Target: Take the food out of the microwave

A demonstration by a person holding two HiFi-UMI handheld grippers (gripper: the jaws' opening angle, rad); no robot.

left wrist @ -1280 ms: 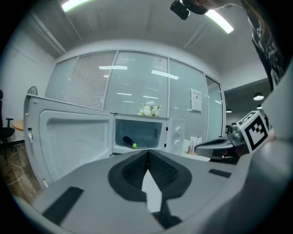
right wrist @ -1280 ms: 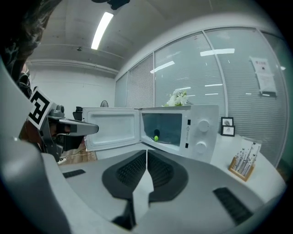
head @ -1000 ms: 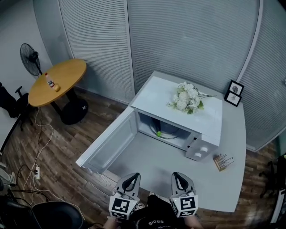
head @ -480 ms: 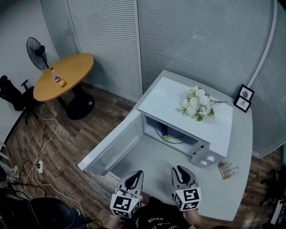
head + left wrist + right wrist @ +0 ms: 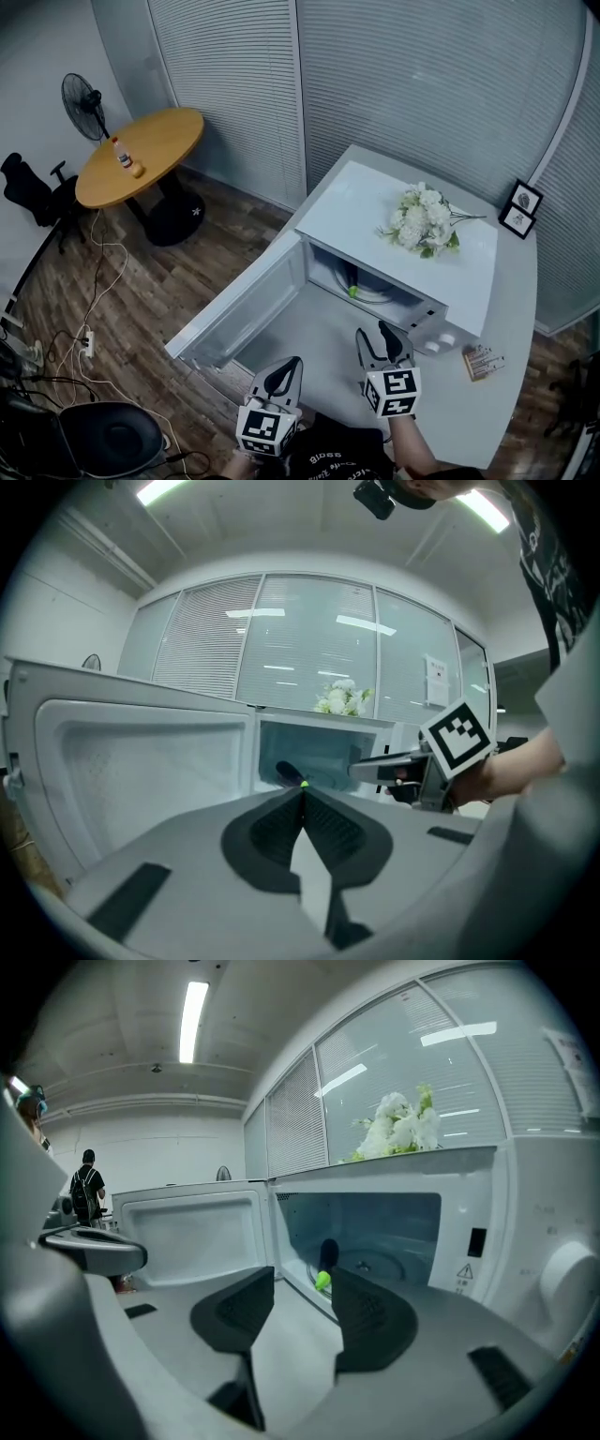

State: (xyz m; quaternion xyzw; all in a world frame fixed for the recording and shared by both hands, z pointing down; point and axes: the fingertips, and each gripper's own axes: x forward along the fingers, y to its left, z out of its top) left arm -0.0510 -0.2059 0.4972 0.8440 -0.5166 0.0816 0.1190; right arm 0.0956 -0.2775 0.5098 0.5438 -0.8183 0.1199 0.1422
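One microwave (image 5: pixel 403 244) stands on one grey worktop (image 5: pixel 506 394). Inside it lies one piece of food (image 5: pixel 353 289) — dark, with a green tip. On top of it is one bunch of white flowers (image 5: pixel 422 220), and on its front are two knobs (image 5: pixel 448 339). Behind it stand two framed pictures (image 5: pixel 528 197), and beside it lies one small box (image 5: pixel 483 361). In front of it are two tongs — the left tongs (image 5: pixel 292 362) and the right tongs (image 5: pixel 371 330). Well away from it stand one round table (image 5: pixel 141 155) carrying one bottle (image 5: pixel 122 152), and one fan (image 5: pixel 82 97).

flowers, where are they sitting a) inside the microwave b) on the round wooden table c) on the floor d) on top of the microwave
d: the white flowers lie on the flat top of the microwave, not on the round table, inside the oven or on the floor.
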